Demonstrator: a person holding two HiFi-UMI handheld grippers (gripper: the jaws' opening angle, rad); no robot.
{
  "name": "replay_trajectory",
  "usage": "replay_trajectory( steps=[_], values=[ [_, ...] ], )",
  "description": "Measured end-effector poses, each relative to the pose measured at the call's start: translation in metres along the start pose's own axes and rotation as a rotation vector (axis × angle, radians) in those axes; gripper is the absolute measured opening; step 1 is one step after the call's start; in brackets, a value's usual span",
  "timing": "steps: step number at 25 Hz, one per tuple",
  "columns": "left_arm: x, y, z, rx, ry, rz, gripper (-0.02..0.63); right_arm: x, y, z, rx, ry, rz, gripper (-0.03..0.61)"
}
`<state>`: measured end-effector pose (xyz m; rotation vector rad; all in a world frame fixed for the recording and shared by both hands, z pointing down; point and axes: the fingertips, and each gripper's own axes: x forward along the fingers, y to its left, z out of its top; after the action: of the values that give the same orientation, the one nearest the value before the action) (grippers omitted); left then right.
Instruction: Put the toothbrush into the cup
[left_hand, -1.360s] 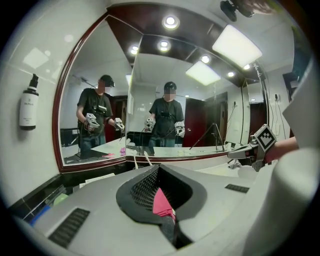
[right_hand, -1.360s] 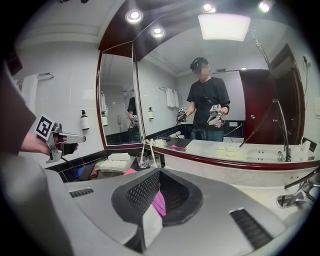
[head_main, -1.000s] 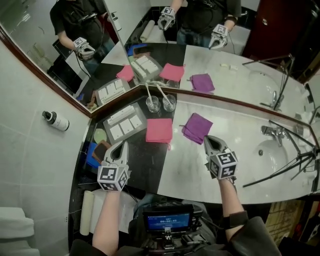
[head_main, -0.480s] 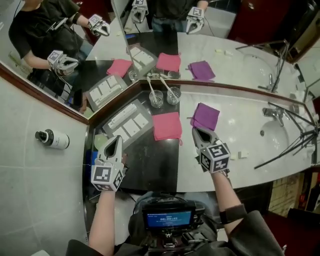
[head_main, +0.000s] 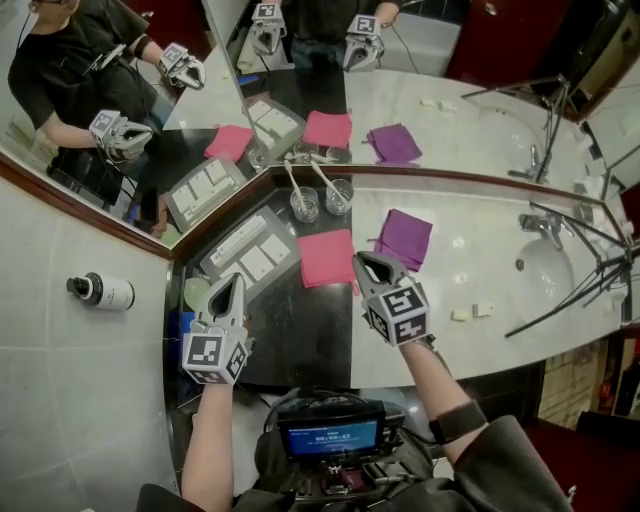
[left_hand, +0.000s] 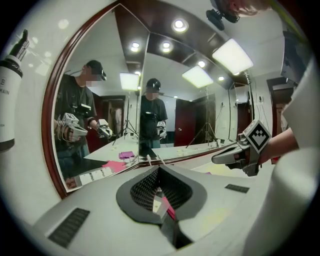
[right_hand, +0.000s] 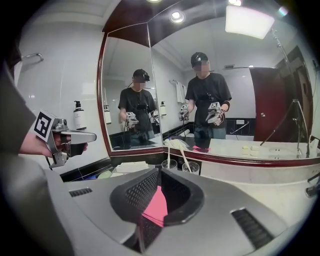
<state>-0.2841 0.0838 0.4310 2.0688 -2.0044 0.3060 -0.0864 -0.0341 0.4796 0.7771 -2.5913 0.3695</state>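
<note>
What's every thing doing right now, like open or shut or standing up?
Left gripper: shut, empty.
Right gripper: open, jaws just been opening, nothing between them.
Left cup: upright, holds a toothbrush.
Right cup: upright, holds a second toothbrush.
Pink cloth: folded, lying flat.
Purple cloth: folded, lying flat.

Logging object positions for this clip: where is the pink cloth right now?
In the head view the pink cloth lies flat at centre on the dark counter, between the grey tray on its left and the purple cloth on its right.
</note>
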Motion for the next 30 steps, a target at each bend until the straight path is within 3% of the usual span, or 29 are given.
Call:
replay_trajectory(
  steps=[8, 26, 30],
  values=[
    [0.014, -0.003, -0.005, 0.003, 0.018, -0.011, 0.001, 0.011, -0.005, -0.007, 0.034, 0.01, 0.001, 0.106],
    [0.044, -0.013, -0.005, 0.016, 0.032, -0.048, 0.001, 0.027, -0.024, -0.022, 0.176, 0.03, -0.011, 0.16],
    [0.045, -0.013, -0.006, 0.018, 0.032, -0.05, 0.001, 0.032, -0.027, -0.013, 0.325, 0.0, 0.008, 0.16]
  ],
)
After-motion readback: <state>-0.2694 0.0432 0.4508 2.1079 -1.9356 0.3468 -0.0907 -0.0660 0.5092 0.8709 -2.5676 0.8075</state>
